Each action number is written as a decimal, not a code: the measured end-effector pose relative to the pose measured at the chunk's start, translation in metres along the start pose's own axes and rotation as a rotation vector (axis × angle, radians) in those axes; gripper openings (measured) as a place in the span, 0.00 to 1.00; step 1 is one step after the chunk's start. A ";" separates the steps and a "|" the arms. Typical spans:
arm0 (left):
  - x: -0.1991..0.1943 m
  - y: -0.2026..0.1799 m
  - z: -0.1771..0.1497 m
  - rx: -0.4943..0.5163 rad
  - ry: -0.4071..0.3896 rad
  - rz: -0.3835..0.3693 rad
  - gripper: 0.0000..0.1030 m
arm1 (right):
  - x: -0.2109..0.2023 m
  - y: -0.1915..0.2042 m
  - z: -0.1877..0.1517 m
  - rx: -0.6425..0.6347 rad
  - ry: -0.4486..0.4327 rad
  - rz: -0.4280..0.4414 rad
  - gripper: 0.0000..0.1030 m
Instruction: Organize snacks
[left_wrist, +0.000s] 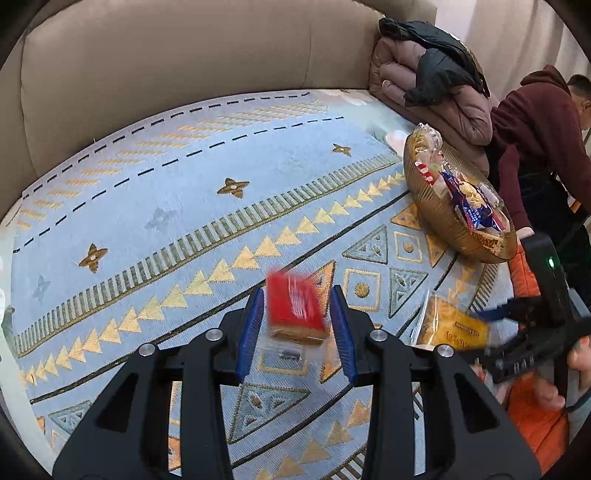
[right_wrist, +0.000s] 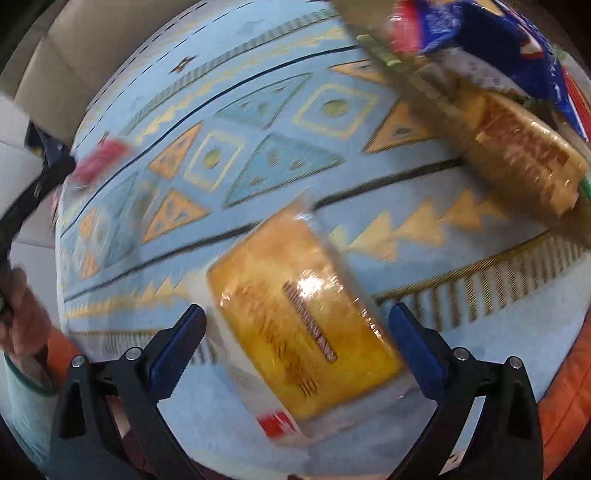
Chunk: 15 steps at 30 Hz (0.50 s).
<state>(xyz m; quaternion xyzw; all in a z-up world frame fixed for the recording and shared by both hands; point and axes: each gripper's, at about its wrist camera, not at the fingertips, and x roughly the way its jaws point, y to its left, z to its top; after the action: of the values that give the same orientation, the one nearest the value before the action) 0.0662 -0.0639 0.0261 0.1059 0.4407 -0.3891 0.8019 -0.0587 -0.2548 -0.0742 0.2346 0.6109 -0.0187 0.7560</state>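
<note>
A red snack packet in a clear wrapper lies blurred between the blue pads of my left gripper, which stands open just above the patterned blue blanket. In the right wrist view my right gripper is open and straddles a yellow cake packet without touching it. The same packet lies beside the right gripper in the left wrist view. A gold basket at the right holds several wrapped snacks. In the right wrist view the red packet shows blurred at the far left.
A beige sofa back curves behind the blanket. A folded brown quilt with a black jacket lies at the back right. A person in a maroon hoodie stands to the right. An orange garment is at lower right.
</note>
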 end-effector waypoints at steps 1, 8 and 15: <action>0.000 0.000 0.000 -0.001 -0.001 -0.003 0.35 | -0.001 0.007 -0.006 -0.030 0.009 0.006 0.95; 0.001 -0.009 -0.001 0.028 0.002 -0.015 0.35 | 0.016 0.041 -0.016 -0.109 0.015 -0.199 0.95; 0.029 0.025 -0.012 -0.109 0.200 -0.114 0.82 | 0.022 0.064 -0.023 -0.140 -0.058 -0.301 0.81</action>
<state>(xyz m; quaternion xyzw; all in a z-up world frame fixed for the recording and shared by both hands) 0.0851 -0.0560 -0.0083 0.0754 0.5445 -0.3968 0.7351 -0.0543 -0.1837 -0.0771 0.0866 0.6167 -0.0962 0.7765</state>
